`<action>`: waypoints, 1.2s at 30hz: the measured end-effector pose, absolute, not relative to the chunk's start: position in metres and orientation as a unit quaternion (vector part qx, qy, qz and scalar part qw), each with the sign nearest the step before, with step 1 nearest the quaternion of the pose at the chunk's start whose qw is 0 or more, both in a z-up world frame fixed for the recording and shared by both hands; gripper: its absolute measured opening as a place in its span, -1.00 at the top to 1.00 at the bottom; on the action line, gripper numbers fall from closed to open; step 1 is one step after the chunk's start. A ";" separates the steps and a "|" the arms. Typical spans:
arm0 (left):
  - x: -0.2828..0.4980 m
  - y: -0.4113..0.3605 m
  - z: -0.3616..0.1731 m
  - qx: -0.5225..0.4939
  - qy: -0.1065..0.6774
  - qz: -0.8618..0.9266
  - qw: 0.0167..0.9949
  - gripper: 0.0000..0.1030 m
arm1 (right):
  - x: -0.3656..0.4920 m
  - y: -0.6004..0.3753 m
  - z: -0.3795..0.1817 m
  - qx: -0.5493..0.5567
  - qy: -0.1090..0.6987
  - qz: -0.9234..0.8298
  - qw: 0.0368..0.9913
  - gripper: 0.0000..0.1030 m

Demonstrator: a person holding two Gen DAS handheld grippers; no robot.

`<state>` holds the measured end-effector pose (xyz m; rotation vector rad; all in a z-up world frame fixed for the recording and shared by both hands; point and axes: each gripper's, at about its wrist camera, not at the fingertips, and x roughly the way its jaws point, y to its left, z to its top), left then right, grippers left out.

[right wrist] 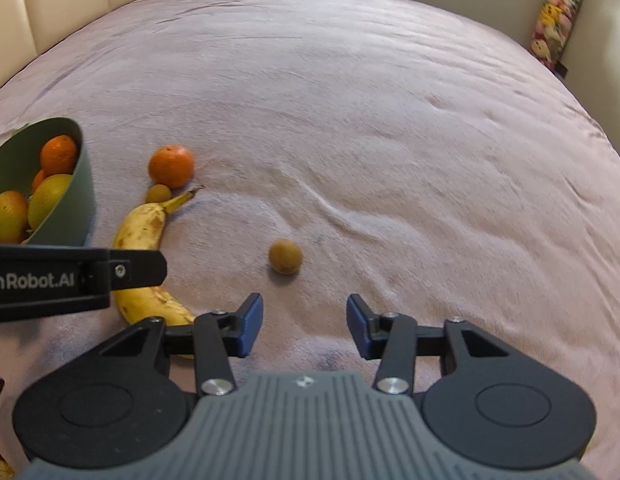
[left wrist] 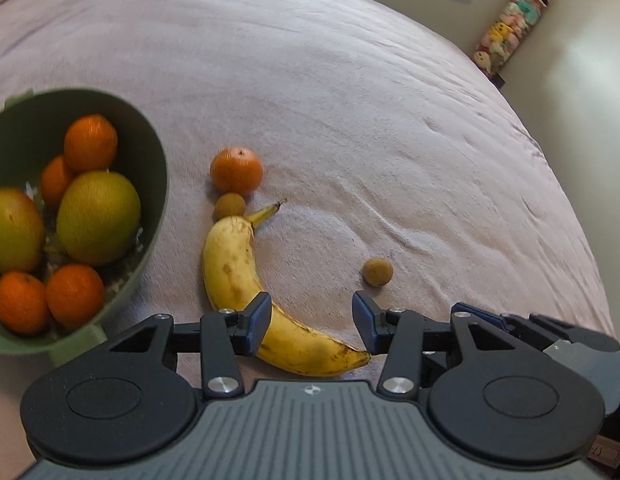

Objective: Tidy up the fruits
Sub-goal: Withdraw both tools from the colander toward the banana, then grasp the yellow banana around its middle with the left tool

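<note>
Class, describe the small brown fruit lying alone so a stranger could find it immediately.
Start at the green bowl of fruit on the pink blanket, then pass the banana beside it. The lone small brown fruit lies farther right, touching nothing; its twin is wedged between banana and orange.

On the bed (left wrist: 350, 80) the bowl (left wrist: 150, 152) stood at the left, with several fruits in it. Just right of it lay the banana (left wrist: 230, 264), its stem end pointing away. A small round fruit (left wrist: 229, 207) touched the banana's far end, and an orange (left wrist: 236, 171) sat just behind that, touching it. A second small round fruit (right wrist: 285, 256) lay apart to the banana's right. The left claw (left wrist: 312, 322) straddled the banana's near end; the right claw (right wrist: 305, 326) stood before the lone fruit.
</note>
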<state>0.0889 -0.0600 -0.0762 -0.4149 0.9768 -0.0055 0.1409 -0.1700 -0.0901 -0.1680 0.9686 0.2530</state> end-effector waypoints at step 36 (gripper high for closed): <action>0.092 -0.039 -0.090 -0.193 0.543 0.019 0.817 0.62 | 0.151 -0.165 -0.111 -0.059 0.501 0.140 0.852 0.17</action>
